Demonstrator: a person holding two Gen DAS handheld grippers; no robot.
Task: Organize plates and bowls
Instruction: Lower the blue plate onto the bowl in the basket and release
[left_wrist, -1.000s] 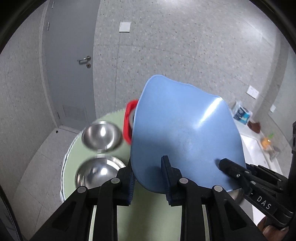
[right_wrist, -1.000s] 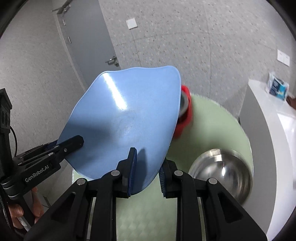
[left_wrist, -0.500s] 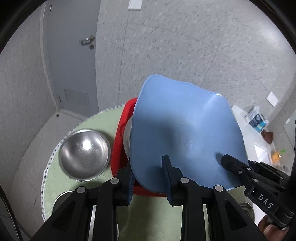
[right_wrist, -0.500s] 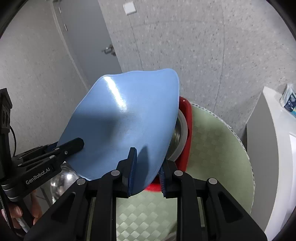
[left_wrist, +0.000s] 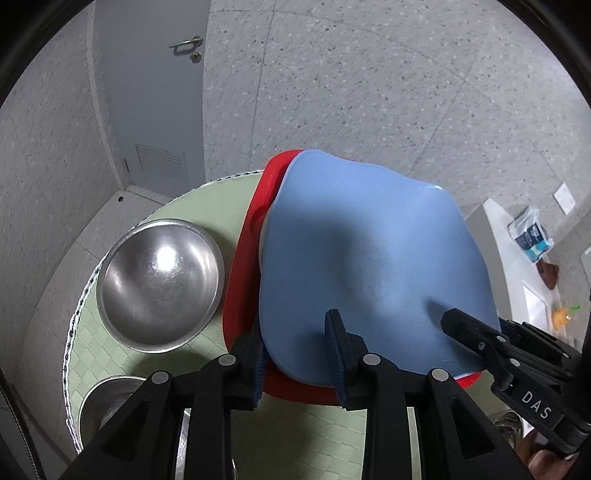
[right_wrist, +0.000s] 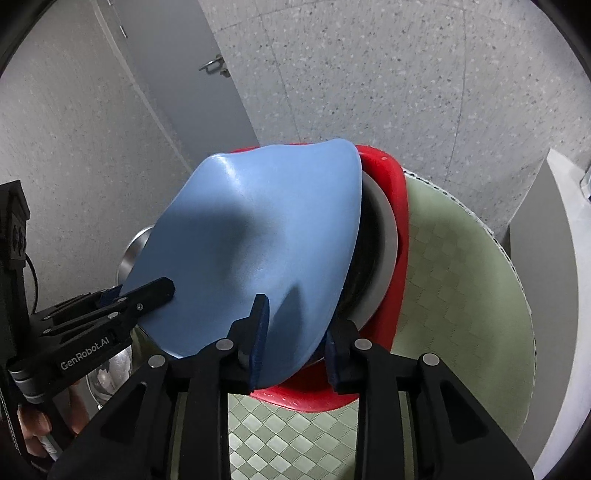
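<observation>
Both tools grip the blue plate (left_wrist: 373, 258) by its near edge: left tool (left_wrist: 297, 354) with fingers either side of the rim at the near-left part, right tool (right_wrist: 295, 332) likewise at the near-right part. Plate is tilted, far edge raised, and hangs over the red plate (left_wrist: 243, 280) on the round green worktop (left_wrist: 295, 435)

Edges and room:
- Red plate sits toward the far side of the worktop; its far rim is close to the worktop's far edge
- Right of the red plate, a wide stretch of green worktop (right_wrist: 461, 295) lies bare out to the rim
- Left of the red plate, a steel bowl (left_wrist: 160, 284) is just beside it, near the worktop's left edge; a second steel bowl (left_wrist: 110, 406) lies nearer, partly behind the left tool

View differences:
- Right wrist view shows a grey dish (right_wrist: 384, 258) inside the red plate, under the blue plate; the left view hides most of it
- Left wrist view shows both steel bowls whole enough to count; the right view shows only slivers
- Each view catches the other tool clamped on the plate rim
</observation>
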